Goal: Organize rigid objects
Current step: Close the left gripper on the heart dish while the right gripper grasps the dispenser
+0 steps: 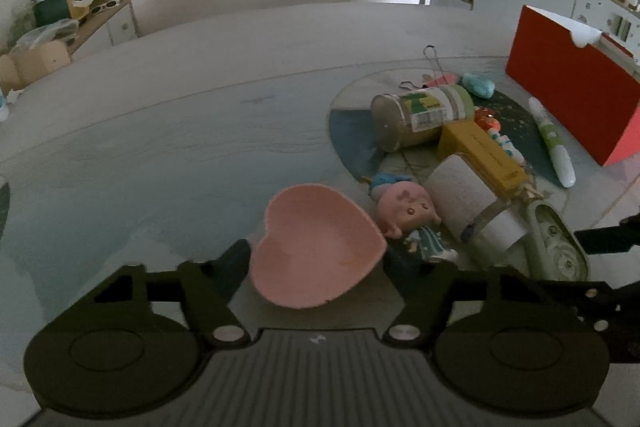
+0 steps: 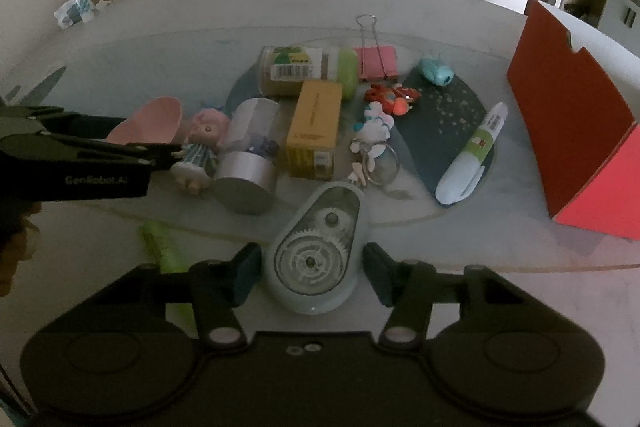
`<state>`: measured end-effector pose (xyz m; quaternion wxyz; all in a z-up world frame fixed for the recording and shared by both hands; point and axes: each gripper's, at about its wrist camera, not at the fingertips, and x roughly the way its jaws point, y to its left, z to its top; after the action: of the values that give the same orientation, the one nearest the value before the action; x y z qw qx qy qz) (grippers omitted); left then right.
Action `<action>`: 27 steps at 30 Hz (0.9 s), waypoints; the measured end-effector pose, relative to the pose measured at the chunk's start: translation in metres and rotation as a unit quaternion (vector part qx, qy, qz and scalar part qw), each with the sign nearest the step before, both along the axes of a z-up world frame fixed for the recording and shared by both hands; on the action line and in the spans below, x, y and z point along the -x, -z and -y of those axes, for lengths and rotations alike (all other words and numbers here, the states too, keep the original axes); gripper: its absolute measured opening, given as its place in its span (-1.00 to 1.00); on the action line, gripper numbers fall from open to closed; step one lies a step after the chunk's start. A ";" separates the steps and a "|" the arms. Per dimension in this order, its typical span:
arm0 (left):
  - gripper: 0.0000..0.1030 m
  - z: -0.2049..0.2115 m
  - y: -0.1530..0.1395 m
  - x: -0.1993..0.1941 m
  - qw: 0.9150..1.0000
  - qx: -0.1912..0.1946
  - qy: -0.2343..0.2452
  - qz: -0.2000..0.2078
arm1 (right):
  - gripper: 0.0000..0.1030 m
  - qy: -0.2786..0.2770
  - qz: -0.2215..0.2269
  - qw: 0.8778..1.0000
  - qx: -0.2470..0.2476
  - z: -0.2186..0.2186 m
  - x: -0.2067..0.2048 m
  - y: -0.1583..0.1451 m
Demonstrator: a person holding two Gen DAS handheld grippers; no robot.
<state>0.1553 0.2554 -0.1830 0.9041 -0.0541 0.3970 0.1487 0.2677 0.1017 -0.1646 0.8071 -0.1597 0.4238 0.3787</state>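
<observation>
Looking along the left claw (image 1: 320, 267), the left wrist view shows a pink heart-shaped dish (image 1: 316, 247) lying between the two fingers; the left finger sits right at its rim, the right one stands just off it, so the claw is spread around the dish and not pinching it. A pink-haired doll (image 1: 408, 215) lies just right of the dish, beside a toppled jar (image 1: 420, 119), a yellow box (image 1: 484, 155) and a white tube (image 1: 554, 143) on the desk (image 1: 160, 147). A red box (image 1: 568, 95) stands at the far right.

The right wrist view shows the right claw (image 2: 312, 273) spread either side of a pale tape dispenser (image 2: 314, 259), gaps visible on both flanks (no pinch). Only here do you see a pink binder clip (image 2: 376, 63), a keyring charm (image 2: 374, 135) and a green highlighter (image 2: 160, 243) near the desk's edge.
</observation>
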 end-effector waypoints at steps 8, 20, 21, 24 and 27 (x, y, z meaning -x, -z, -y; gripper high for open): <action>0.34 -0.004 0.000 0.001 1.000 0.004 -0.004 0.005 | 0.05 0.008 0.006 1.000 -0.007 0.001 0.003 -0.003; 0.34 -0.005 -0.017 0.019 0.999 0.010 -0.015 0.029 | 0.04 0.029 0.017 0.999 -0.025 0.009 0.016 -0.019; 0.34 -0.005 -0.019 0.020 0.999 0.011 -0.016 0.030 | 0.04 0.032 0.018 0.999 -0.028 0.011 0.017 -0.021; 0.34 -0.003 -0.025 0.024 0.999 0.015 -0.021 0.035 | 0.04 0.040 0.019 0.998 -0.035 0.015 0.021 -0.027; 0.34 0.001 -0.031 0.029 0.999 0.008 -0.021 0.040 | 0.04 0.047 0.020 0.998 -0.048 0.021 0.025 -0.036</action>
<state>0.1262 0.2545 -0.1520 0.9156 -0.0751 0.3602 0.1620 0.2429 0.0806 -0.1287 0.8391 -0.1085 0.3962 0.3567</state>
